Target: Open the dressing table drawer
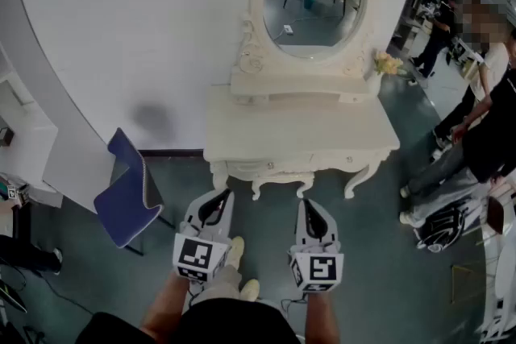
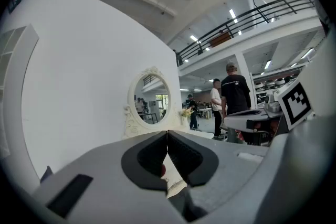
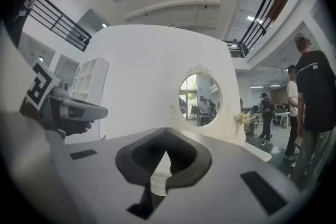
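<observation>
1. The left gripper (image 2: 167, 139) has its fingers clenched tip to tip with nothing between them. The right gripper (image 3: 167, 155) is likewise pressed together and empty.
2. Both are held side by side, about level, aimed at the front of the dressing bench (image 1: 298, 129) and clearly apart from it.
3. The drawer (image 1: 282, 163) sits shut under the top, straight ahead of the fingers. Its long axis runs left to right across the line of reach.
4. The right gripper looks nearer the drawer's middle. Its fingers would likely need to part first, and the pull is too small to make out.
</observation>
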Demonstrator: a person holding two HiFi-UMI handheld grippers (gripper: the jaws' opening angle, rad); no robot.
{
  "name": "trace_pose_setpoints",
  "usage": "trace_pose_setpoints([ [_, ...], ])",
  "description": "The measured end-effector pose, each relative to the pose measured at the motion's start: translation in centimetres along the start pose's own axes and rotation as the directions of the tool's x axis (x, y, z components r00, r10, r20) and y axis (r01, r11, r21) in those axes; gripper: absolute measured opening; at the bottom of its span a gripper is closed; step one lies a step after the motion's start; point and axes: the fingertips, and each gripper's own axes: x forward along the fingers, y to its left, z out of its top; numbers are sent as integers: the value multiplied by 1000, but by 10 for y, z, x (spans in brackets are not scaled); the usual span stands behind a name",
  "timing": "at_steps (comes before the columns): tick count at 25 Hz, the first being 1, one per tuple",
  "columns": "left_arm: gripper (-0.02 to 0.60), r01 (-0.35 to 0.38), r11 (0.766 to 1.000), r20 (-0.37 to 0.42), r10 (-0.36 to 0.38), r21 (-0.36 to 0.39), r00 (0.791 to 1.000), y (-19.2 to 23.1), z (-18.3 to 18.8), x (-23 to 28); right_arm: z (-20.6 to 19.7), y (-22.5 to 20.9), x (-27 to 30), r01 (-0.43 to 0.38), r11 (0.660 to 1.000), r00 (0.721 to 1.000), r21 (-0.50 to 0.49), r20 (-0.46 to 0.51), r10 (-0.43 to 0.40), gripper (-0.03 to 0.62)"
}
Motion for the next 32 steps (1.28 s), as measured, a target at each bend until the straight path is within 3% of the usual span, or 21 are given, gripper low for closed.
trace_pose_setpoints([
  [8, 3, 15, 1000, -9, -15, -4, 1000, 8, -4, 21, -6, -8, 18, 22, 1000, 1000, 14, -12, -22, -3],
  [17, 3, 45, 999, -15, -45, -8, 999, 27, -2, 77, -8, -27, 69, 28, 1000, 999, 14, -20, -28, -3],
  [32, 3, 110, 994, -1, -110, -7, 994, 104, 14, 178, 7, -44, 184, 92, 996, 995, 5, -36, -92, -3],
])
